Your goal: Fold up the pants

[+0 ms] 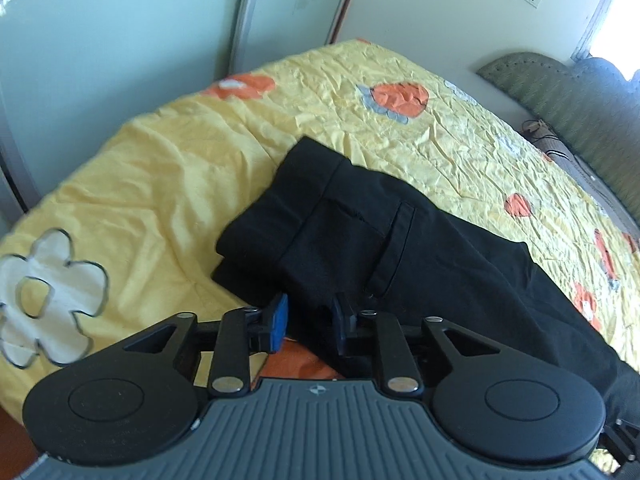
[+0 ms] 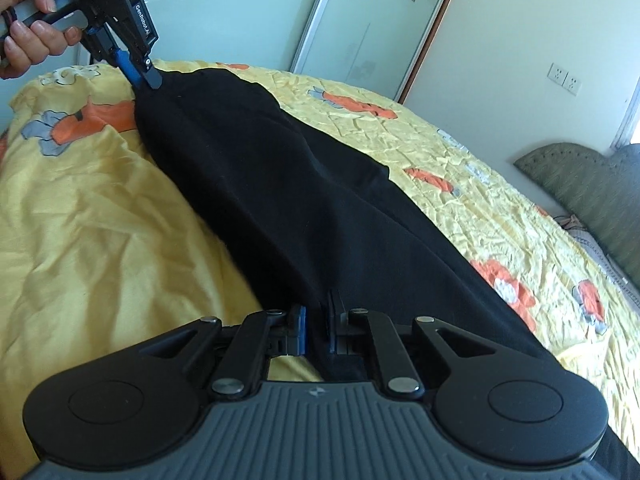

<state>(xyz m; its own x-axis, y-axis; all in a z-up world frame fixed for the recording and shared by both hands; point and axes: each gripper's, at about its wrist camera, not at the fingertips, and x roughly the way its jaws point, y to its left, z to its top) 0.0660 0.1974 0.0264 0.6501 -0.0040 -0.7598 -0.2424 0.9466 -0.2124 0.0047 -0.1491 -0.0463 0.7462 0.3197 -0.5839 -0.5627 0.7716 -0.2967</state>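
Bed covered by a creased yellow quilt (image 1: 168,168) with orange and white flower patches, filling the middle of both views. Black pants (image 1: 360,240) lie directly on the quilt, running from centre to lower right of the left-wrist frame, one end doubled over; in the right-wrist frame they stretch from upper left to bottom centre.

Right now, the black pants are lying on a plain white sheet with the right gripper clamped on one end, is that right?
Not quite: the black pants lie on a yellow quilt with orange and white flowers, not a plain white sheet, as the right wrist view shows. The right gripper is indeed clamped on one end.
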